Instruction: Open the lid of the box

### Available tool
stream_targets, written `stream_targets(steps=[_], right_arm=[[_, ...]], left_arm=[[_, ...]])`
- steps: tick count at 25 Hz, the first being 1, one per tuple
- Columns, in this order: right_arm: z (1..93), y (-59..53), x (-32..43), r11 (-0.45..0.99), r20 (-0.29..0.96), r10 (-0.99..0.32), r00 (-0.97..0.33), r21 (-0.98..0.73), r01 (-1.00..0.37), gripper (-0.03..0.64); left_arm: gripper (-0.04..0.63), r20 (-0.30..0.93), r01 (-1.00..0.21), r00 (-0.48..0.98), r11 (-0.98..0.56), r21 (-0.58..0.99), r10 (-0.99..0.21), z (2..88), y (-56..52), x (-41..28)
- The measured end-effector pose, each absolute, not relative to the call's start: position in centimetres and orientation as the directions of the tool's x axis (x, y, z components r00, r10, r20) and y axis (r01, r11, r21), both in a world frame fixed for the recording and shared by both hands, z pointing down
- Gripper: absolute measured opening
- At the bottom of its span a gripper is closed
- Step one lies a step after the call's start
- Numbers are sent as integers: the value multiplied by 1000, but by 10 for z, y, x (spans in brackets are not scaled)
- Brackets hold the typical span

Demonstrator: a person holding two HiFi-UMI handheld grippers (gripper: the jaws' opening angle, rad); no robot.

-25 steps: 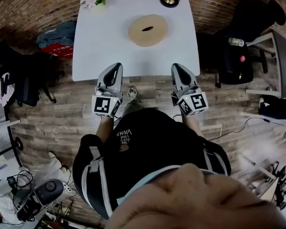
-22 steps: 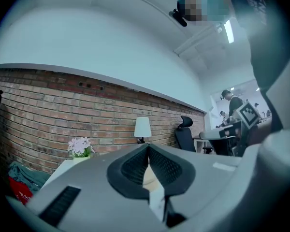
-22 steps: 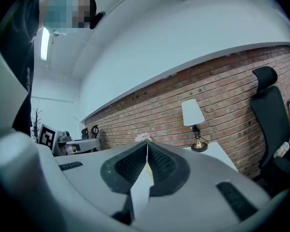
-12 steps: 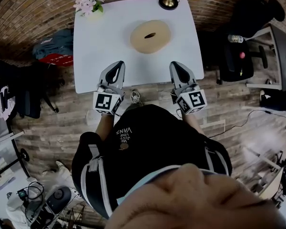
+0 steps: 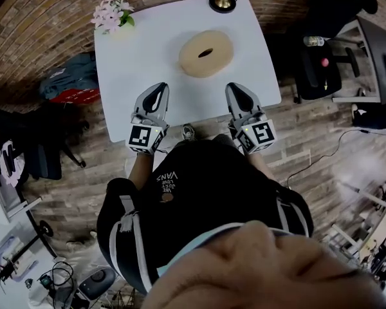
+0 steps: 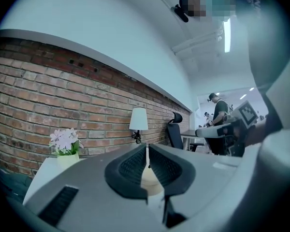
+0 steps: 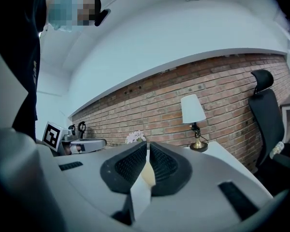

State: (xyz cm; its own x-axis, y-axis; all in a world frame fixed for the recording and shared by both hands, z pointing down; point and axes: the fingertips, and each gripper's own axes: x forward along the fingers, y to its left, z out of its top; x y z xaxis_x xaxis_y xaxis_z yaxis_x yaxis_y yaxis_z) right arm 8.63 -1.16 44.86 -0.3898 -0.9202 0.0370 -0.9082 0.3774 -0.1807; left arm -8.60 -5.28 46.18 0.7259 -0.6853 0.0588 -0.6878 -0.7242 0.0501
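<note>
The box (image 5: 206, 53) is round and tan, with a dark slot in its lid, and sits on the white table (image 5: 135, 63) towards the far side. My left gripper (image 5: 156, 89) reaches over the table's near edge, shut and empty, short of the box and to its left. My right gripper (image 5: 235, 88) is level with it on the other side, shut and empty too. In the left gripper view the shut jaws (image 6: 147, 151) hide most of the box (image 6: 151, 179). The right gripper view shows the same: closed jaws (image 7: 148, 148) with a sliver of the box (image 7: 147, 174) behind.
A pot of pink flowers (image 5: 110, 15) stands at the table's far left corner and a lamp (image 5: 223, 0) at the far right, against a brick wall. A black office chair (image 5: 321, 69) and a desk are to the right. Bags (image 5: 71, 76) lie on the floor to the left.
Both grippers have moved forward from short of the table to over its near edge. The table and the box look closer. Both pairs of jaws stayed shut.
</note>
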Motion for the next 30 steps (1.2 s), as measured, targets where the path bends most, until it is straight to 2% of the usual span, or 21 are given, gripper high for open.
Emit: stream_targets(steps=[8, 17, 25, 30], right_arm=[[457, -20, 82, 370, 84, -918, -387, -167, -914, 5], [473, -51, 71, 520, 163, -842, -514, -9, -854, 5], [497, -73, 63, 635, 236, -758, -608, 58, -770, 6], [509, -82, 59, 688, 280, -712, -644, 94, -719, 9]], left_arm=[[11, 76, -673, 740, -736, 79, -668, 479, -64, -82], [12, 107, -718, 696, -691, 78, -710, 491, -76, -80], [15, 148, -742, 670, -659, 121, -728, 516, -85, -69], [67, 187, -744, 667, -651, 150, -721, 537, -88, -60]])
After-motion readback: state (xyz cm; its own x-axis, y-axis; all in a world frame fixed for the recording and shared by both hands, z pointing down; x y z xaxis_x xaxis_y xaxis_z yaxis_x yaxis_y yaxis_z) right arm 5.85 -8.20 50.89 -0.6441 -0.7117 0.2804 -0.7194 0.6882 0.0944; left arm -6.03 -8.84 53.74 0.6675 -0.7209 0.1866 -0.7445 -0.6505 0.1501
